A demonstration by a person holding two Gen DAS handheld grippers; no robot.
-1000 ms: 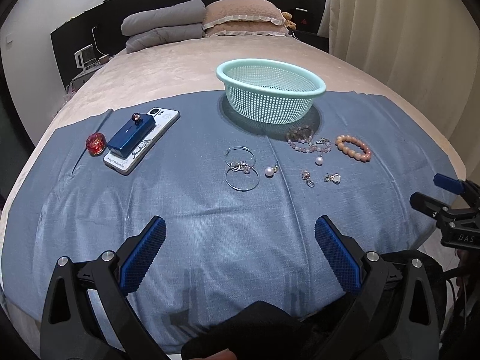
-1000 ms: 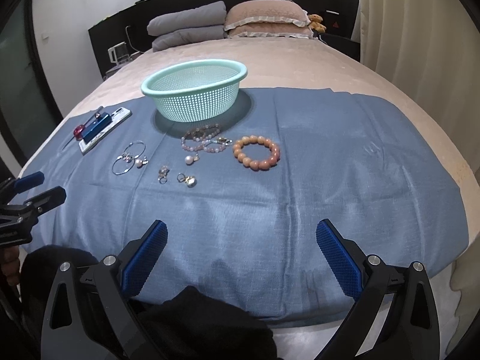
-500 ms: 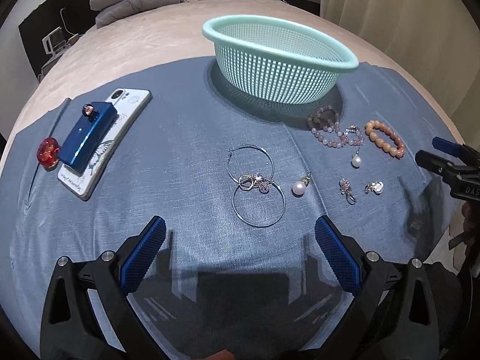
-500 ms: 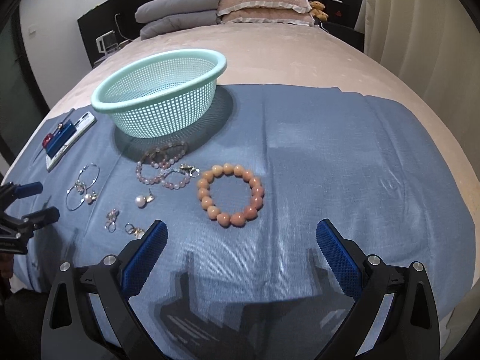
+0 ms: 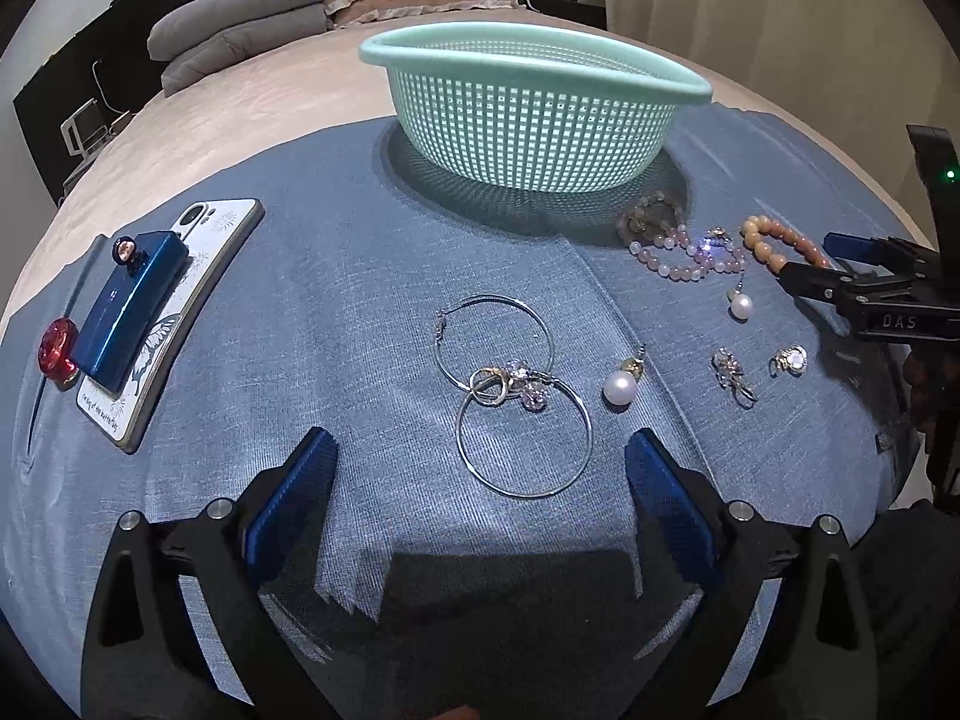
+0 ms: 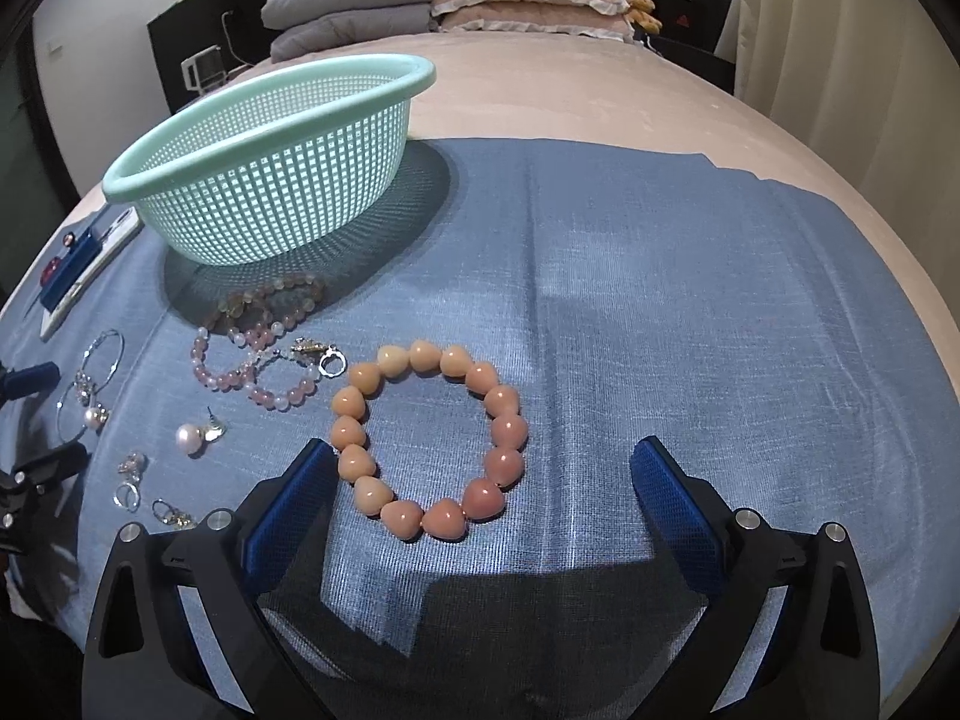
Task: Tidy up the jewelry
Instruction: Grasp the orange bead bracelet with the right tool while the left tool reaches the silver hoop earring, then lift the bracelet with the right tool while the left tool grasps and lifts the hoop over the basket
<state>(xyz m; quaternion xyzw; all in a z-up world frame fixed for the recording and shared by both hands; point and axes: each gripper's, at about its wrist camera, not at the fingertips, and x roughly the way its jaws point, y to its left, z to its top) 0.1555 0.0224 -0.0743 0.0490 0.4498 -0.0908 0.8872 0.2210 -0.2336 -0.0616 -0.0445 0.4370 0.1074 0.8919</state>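
Jewelry lies on a blue cloth (image 5: 336, 312) in front of a mint green basket (image 5: 534, 108). Two silver hoop earrings (image 5: 522, 444) with a small sparkly cluster lie just ahead of my open, empty left gripper (image 5: 480, 480). A pearl earring (image 5: 619, 387), a second pearl (image 5: 741, 305), two small earrings (image 5: 733, 375) and a pink bead bracelet (image 5: 684, 252) lie to the right. My right gripper (image 6: 480, 492) is open and empty, low over the orange bead bracelet (image 6: 429, 438), which lies mostly between its fingers. The basket (image 6: 270, 162) stands at its far left.
A phone (image 5: 174, 312) with a blue box on it and a red round object (image 5: 57, 351) lie at the cloth's left. Pillows and folded grey bedding (image 6: 354, 0) sit at the bed's head. Curtains (image 5: 780, 18) hang on the right.
Both grippers have moved forward and down toward the jewelry. The hoops now lie just ahead of the left fingers, and the orange bracelet lies between the right fingers. Both stay open.
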